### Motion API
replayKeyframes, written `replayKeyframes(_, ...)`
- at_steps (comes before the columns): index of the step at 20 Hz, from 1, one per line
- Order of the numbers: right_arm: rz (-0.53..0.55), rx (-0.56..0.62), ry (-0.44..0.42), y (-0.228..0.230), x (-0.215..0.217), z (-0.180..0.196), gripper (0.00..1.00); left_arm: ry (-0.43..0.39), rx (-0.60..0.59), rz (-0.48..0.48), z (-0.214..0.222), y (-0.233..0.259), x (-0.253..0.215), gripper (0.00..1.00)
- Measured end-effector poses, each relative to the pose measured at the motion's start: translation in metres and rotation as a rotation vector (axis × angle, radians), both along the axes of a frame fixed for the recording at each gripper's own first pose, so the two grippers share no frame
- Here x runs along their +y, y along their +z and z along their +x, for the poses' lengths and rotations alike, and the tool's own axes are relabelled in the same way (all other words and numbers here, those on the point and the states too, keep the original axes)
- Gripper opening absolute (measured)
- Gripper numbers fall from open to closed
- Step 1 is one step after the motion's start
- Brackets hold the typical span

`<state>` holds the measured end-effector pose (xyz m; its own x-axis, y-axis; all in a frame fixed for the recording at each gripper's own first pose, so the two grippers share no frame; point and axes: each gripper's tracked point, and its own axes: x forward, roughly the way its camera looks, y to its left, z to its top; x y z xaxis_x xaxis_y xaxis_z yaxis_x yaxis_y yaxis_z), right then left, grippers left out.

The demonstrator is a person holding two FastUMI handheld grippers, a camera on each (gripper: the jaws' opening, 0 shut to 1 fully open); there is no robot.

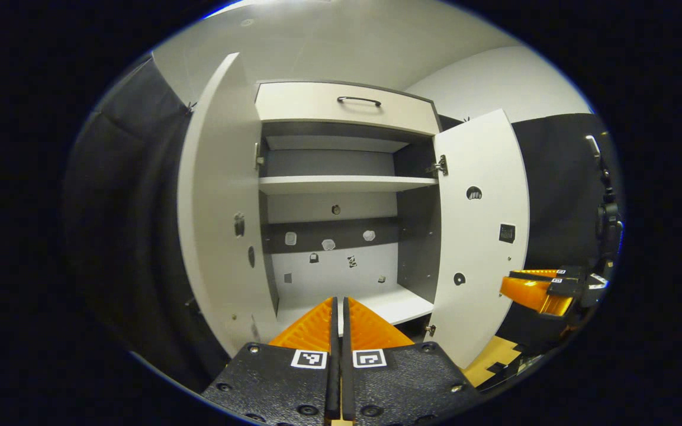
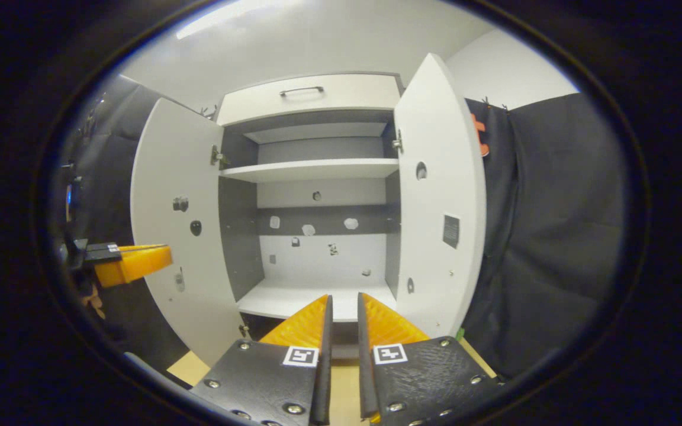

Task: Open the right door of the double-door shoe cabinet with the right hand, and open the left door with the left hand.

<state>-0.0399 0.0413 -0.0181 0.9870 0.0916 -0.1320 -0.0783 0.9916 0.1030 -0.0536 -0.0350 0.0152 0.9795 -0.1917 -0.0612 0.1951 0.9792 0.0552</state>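
- The shoe cabinet (image 1: 341, 189) stands straight ahead at the far side of the booth, pale with a darker inside, and both of its doors are swung wide.
- The left door (image 1: 219, 201) hangs open to the left, its inner face turned toward the middle; the right door (image 1: 483, 219) hangs open to the right in the same way.
- Inside, an upper shelf (image 1: 341, 184) and a bottom shelf (image 1: 400, 305) lie bare, and small fittings dot the back panel.
- Above the doors sits a closed drawer (image 1: 341, 106) with a dark bar handle (image 1: 359, 100).
- The left gripper (image 1: 338, 307) is near, in front of the opening and apart from both doors, its fingers pressed almost together on nothing.
- The right gripper (image 2: 344, 307) is likewise near and centred before the opening, its fingers a narrow gap apart and holding nothing.
- In the right gripper view the left gripper appears again at the far left, just beside the left door's outer edge.
- Judging by how the doors stand, both openings look done.
- Risk from here: either gripper, pulling away carelessly, could brush a door edge and swing it back toward shut.
- A second risk: a door pushed further could strain its hinges (image 1: 440, 167) or hit the black cloth wall (image 2: 554, 225) behind.
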Motion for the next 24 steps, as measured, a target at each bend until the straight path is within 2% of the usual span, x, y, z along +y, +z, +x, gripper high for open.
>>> replayKeyframes(5, 0.01, -0.02, 0.017, 0.006, 0.018, 0.022, 0.25, 0.0, -0.041, -0.019, 0.022, 0.01, -0.023, 0.05)
replayKeyframes(6, 0.007, -0.026, 0.018, 0.007, 0.019, 0.024, 0.3, 0.001, -0.048, -0.023, 0.025, 0.012, -0.024, 0.11)
replayKeyframes(7, 0.0, -0.031, 0.019, 0.008, 0.02, 0.029, 0.35, 0.0, -0.05, -0.029, 0.027, 0.013, -0.027, 0.11)
replayKeyframes(8, -0.003, -0.038, 0.019, 0.01, 0.02, 0.031, 0.47, -0.005, -0.051, -0.039, 0.028, 0.014, -0.03, 0.23)
replayKeyframes(10, -0.002, -0.05, 0.019, 0.013, 0.019, 0.034, 0.72, -0.008, -0.054, -0.047, 0.031, 0.015, -0.032, 0.4)
replayKeyframes(11, 0.0, -0.053, 0.02, 0.014, 0.019, 0.035, 0.75, -0.008, -0.056, -0.042, 0.032, 0.015, -0.031, 0.46)
replayKeyframes(12, 0.0, -0.052, 0.015, 0.015, 0.018, 0.036, 0.91, -0.007, -0.061, -0.035, 0.033, 0.016, -0.032, 0.61)
replayKeyframes(13, -0.001, -0.053, 0.011, 0.015, 0.017, 0.037, 1.0, -0.006, -0.066, -0.028, 0.035, 0.015, -0.032, 0.77)
replayKeyframes(14, -0.001, -0.057, 0.01, 0.017, 0.016, 0.038, 0.99, -0.001, -0.07, -0.021, 0.036, 0.014, -0.032, 0.93)
replayKeyframes(15, -0.001, -0.063, 0.009, 0.018, 0.016, 0.041, 0.99, 0.005, -0.073, -0.021, 0.035, 0.016, -0.032, 0.99)
replayKeyframes(24, -0.005, -0.06, 0.0, 0.015, 0.019, 0.045, 0.99, 0.019, -0.049, -0.02, 0.042, 0.007, -0.026, 0.99)
